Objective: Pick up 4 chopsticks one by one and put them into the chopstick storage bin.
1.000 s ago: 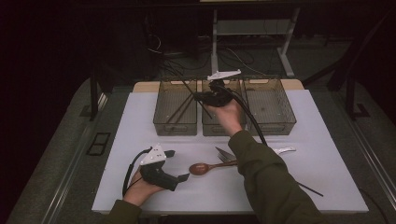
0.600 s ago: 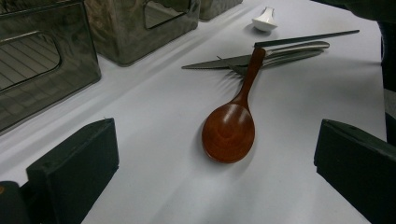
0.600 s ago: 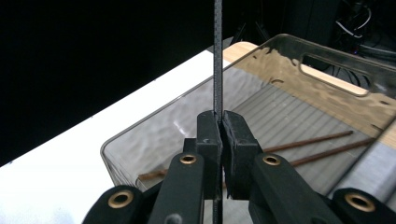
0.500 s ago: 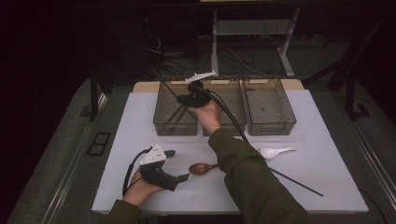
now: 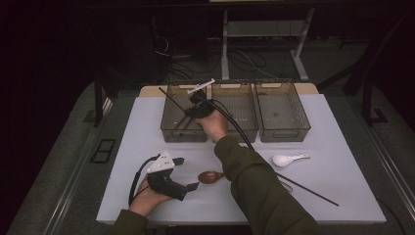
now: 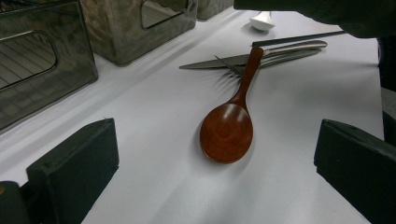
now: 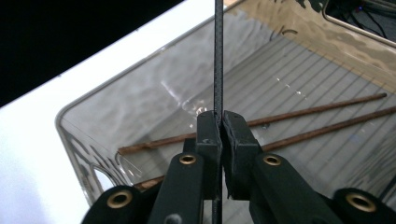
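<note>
Right tongs (image 7: 219, 135) pinched tight on black chopstick (image 7: 218, 56), held over left bin (image 5: 172, 128) at desk's far edge, left tongs (image 5: 188, 174) spread wide near front edge, wooden spoon (image 6: 229, 126) lying between them.

The table top (image 5: 147, 122) is plain white, set against a dark, near-black room. Three bins (image 5: 283, 110) along the far edge are smoky grey see-through plastic with ribbed, striped floors. In the left bin (image 7: 140, 107) lie thin reddish-brown sticks (image 7: 322, 109). The chopstick (image 7: 218, 56) pinched in the right gripper (image 7: 221, 123) is black with a fine woven texture; that gripper is black with brass-coloured rivets. The left gripper (image 5: 183, 172) is black with a pale grey plate. The wooden spoon (image 6: 227, 130) is glossy red-brown, the soup spoon (image 5: 288, 159) white, the knife (image 6: 243, 58) silvery steel. The sleeve (image 5: 264, 191) is olive green.
</note>
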### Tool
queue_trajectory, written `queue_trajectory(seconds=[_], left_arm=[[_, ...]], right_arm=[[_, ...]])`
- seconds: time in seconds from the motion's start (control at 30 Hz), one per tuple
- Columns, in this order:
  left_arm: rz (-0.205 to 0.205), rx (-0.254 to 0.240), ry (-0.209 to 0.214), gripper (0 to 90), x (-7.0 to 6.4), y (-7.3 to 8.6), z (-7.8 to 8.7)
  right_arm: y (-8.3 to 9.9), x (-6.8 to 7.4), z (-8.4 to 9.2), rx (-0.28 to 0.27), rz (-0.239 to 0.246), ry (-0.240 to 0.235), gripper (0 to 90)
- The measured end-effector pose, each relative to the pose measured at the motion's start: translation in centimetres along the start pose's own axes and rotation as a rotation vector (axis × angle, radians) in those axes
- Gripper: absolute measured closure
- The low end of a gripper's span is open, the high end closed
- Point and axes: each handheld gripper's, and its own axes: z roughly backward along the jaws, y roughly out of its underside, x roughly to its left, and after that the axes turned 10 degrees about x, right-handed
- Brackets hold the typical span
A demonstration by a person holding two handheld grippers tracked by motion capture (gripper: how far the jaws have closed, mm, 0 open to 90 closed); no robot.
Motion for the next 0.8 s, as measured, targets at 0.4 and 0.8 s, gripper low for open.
queue_trajectory(seconds=[0.4,0.8], left_arm=[[0.003,-0.005,-0.002,0.0,0.0,0.0,0.0],[0.005,-0.006,-0.006,0.0,0.0,0.0,0.0]], right_arm=[[0.1,0.1,1.2,-0.004,-0.001,0.012,50.8],[2.1,0.1,5.2,-0.046,0.044,-0.035,45.1]])
